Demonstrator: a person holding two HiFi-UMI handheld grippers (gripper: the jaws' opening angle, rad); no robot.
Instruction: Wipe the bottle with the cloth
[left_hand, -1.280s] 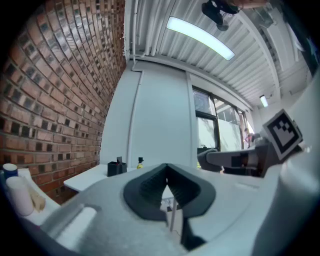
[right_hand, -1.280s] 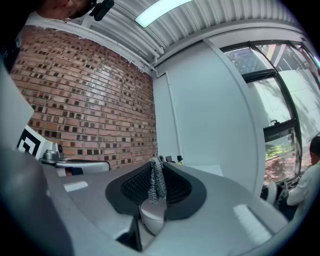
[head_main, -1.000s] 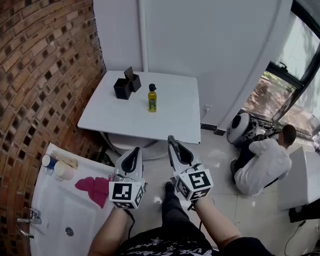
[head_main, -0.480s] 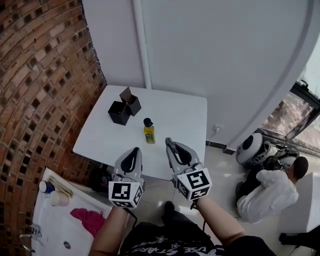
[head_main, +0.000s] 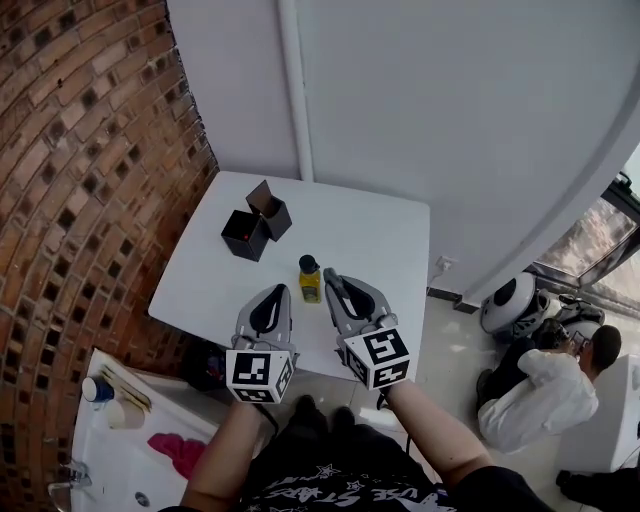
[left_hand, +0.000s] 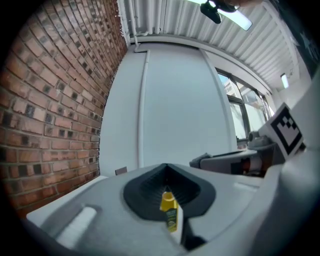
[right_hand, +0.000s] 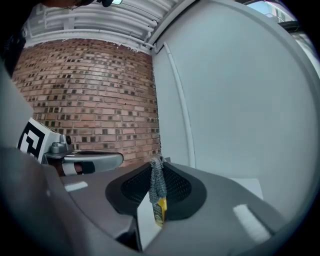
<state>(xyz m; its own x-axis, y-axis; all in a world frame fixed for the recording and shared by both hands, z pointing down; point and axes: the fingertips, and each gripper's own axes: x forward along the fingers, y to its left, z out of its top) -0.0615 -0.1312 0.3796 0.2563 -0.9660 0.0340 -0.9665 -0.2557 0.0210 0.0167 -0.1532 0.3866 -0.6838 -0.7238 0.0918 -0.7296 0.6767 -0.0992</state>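
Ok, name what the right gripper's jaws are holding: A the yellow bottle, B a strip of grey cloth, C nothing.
B: the jaws of the right gripper pinch a grey cloth, and the yellow bottle stands free beyond them.

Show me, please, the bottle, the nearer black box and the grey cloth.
bottle (head_main: 310, 288): head view, on its yellow body.
nearer black box (head_main: 243, 238): head view, on its middle.
grey cloth (right_hand: 158, 182): right gripper view, on its hanging knitted strip.

On the table (head_main: 380, 240) the bottle (head_main: 310, 279) stands right of the boxes (head_main: 255, 222), the cloth (right_hand: 158, 182) in the right tool (head_main: 336, 283).
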